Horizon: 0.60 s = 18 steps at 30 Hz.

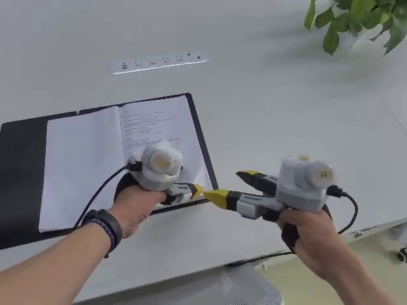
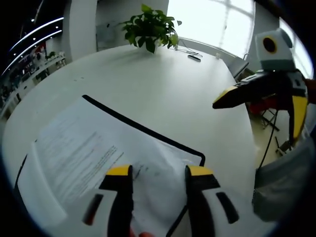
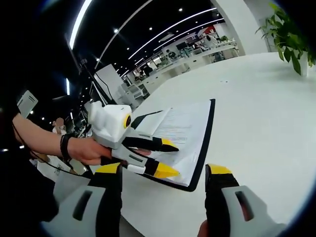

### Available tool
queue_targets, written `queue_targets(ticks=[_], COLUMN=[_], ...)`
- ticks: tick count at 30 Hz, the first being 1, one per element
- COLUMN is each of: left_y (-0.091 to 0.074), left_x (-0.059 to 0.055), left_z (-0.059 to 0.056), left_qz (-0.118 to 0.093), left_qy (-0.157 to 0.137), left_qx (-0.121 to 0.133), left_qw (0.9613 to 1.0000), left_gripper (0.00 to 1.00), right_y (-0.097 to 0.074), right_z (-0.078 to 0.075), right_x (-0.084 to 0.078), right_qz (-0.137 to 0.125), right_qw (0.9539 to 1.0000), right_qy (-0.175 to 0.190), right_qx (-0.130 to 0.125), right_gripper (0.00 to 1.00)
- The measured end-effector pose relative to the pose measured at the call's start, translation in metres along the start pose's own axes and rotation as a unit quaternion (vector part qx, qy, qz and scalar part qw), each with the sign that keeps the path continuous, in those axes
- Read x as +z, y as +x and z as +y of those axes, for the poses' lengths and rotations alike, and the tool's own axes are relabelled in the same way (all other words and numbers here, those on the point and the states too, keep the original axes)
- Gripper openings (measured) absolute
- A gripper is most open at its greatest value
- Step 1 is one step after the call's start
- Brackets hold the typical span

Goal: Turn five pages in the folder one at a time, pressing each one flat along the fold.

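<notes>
Evidently, a page [image 1: 159,127] of the folder [image 1: 19,165] lay beneath my wide left claw [image 2: 160,171], right claw [image 3: 163,169] wide alongside; I judged turns outstanding.

Your left grey, yellow-tipped hand-held gripper [image 2: 159,172] has its jaws apart; your right hand-held gripper [image 1: 232,185], jaws spread too, points toward it.

Page [image 1: 152,130] past the left gripper [image 1: 191,189] with words too small to read, folder [image 1: 19,165] corner under that gripper hidden by it and the hand [image 1: 137,206], folder side far from it cut off, plant [image 1: 359,22] far past the right gripper [image 1: 233,185] cut off at the top.
</notes>
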<state>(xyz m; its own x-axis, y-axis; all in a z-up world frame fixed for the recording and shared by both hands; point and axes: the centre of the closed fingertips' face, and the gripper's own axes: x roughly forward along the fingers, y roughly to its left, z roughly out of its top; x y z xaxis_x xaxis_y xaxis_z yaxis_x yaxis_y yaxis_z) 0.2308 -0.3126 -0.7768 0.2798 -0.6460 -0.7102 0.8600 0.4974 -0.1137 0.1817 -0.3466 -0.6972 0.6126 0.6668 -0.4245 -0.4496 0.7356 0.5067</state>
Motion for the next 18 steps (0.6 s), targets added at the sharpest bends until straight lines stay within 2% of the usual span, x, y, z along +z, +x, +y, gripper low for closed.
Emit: queue_targets(ticks=[5,7,10,13,18], left_y=[-0.001,-0.002,0.001,0.001,0.001], left_x=[-0.001,0.001,-0.001,-0.003,-0.003], left_z=[0.002,-0.002,-0.003,-0.002,0.007], left_qz=[-0.003,-0.009,-0.008,-0.003,-0.011], left_qy=[-0.005,-0.033,-0.015,0.018,0.017], left_qx=[0.001,-0.008,0.003,0.018,0.031], left_qw=[1.0,0.9994,0.9999,0.9997,0.9993], left_gripper=[0.37,0.41,0.43,0.41,0.33], right_y=[0.02,0.026,0.028,0.029,0.031], right_z=[-0.005,-0.007,-0.007,-0.005,-0.007], right_x=[0.002,0.001,0.003,0.004,0.001], right_qz=[0.006,0.012,0.01,0.007,0.017], right_qw=[0.9999,0.9998,0.9997,0.9996,0.9995], right_qy=[0.009,0.012,0.017,0.021,0.016], right_qx=[0.011,0.013,0.014,0.018,0.021], right_gripper=[0.63,0.62,0.62,0.61,0.61])
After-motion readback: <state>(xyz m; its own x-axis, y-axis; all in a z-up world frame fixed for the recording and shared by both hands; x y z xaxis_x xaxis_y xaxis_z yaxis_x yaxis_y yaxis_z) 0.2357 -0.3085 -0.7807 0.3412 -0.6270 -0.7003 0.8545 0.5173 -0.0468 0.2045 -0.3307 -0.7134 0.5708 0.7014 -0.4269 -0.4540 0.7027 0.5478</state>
